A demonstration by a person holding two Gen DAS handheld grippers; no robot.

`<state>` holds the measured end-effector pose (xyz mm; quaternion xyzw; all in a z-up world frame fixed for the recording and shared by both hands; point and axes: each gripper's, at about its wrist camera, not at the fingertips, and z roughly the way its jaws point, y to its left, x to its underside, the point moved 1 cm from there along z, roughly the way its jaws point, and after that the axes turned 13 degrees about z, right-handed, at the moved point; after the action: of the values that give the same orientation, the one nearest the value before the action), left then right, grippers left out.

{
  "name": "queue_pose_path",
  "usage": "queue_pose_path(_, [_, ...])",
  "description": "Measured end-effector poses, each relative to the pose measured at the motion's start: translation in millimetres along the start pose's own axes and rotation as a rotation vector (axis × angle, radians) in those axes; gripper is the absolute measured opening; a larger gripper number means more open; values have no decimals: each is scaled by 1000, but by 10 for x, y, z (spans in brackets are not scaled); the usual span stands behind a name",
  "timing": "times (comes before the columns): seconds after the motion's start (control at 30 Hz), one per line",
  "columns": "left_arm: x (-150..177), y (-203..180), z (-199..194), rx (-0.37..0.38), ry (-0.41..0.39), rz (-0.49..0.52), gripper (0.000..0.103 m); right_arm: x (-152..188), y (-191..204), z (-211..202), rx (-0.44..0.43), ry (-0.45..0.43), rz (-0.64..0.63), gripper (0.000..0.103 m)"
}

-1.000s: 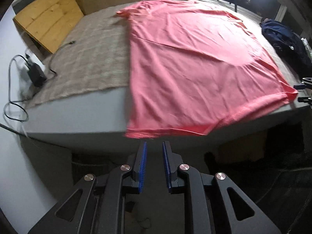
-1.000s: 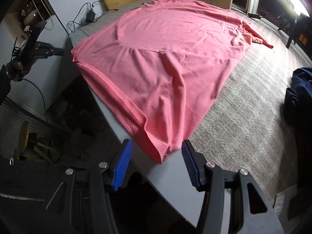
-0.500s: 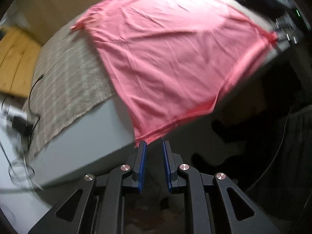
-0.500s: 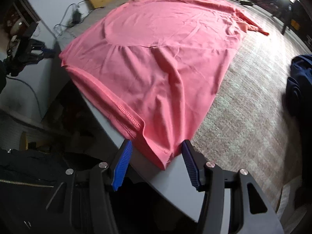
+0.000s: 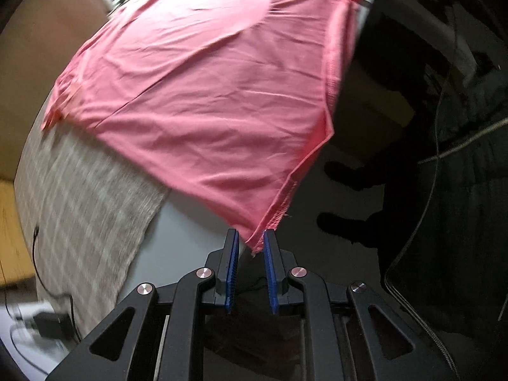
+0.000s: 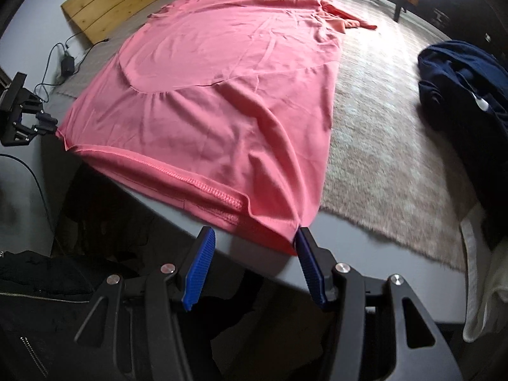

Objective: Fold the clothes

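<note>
Both tongs have closed in on my pink T-shirt's (image 6: 222, 95) hem corners.
Left tongs (image 5: 250, 241) narrowly parted around one corner; right tongs (image 6: 254, 244) wide open, corner between them on the tabletop (image 6: 365, 254).

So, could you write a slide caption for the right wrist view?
Open right claw reaches the near hem corner of the pink shirt.

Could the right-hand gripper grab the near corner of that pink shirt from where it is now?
Probably yes. The right gripper is open, and the pink shirt has its corner lying at the table edge just ahead of the fingers, with nothing in between.
</note>
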<state>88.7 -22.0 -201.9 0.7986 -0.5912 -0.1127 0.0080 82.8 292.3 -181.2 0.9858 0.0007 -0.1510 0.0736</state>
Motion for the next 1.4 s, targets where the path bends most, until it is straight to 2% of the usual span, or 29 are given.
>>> queue_pose_path(0.17, [-32,-52,71,15,-9,22,13,27,53,-28,38,-1,28,52])
queue_pose_path(0.27, [-46,-68,98,21,-19,11,6,2,45,-5,43,7,32,52])
queue_pose_path(0.3, [-49,-75,95,19,-26,9,1,-6,50,4,43,10,28,52])
queue_pose_path(0.33, [-49,-74,96,13,-26,3,1,-13,55,14,43,14,25,52])
queue_pose_path(0.5, [-23,-122,59,3,-41,-69,0,-49,38,26,34,17,16,52])
queue_pose_path(0.67, [38,-188,-142,-49,-82,-175,0,-70,-51,-11,15,7,23,52])
queue_pose_path(0.73, [73,-202,-260,-92,-106,-243,0,-66,-89,-27,7,4,24,52])
queue_pose_path(0.97, [198,-413,-579,-318,-212,-537,1,80,-300,-224,-62,-48,56,52])
queue_pose_path(1.03, [386,-269,-470,-319,-188,-609,1,94,-267,-230,-88,-67,63,52])
queue_pose_path(1.07, [371,-240,-363,-300,-169,-635,1,89,-255,-228,-99,-72,63,52])
queue_pose_path(1.17, [280,-291,-170,-295,-111,-615,1,124,-232,-203,-117,-68,55,52])
queue_pose_path(1.27, [278,-332,-233,-297,-98,-611,1,166,-138,-131,-132,-62,42,52])
queue_pose_path(1.4, [281,-201,-260,-310,-96,-631,1,134,-113,33,-67,-55,43,52])
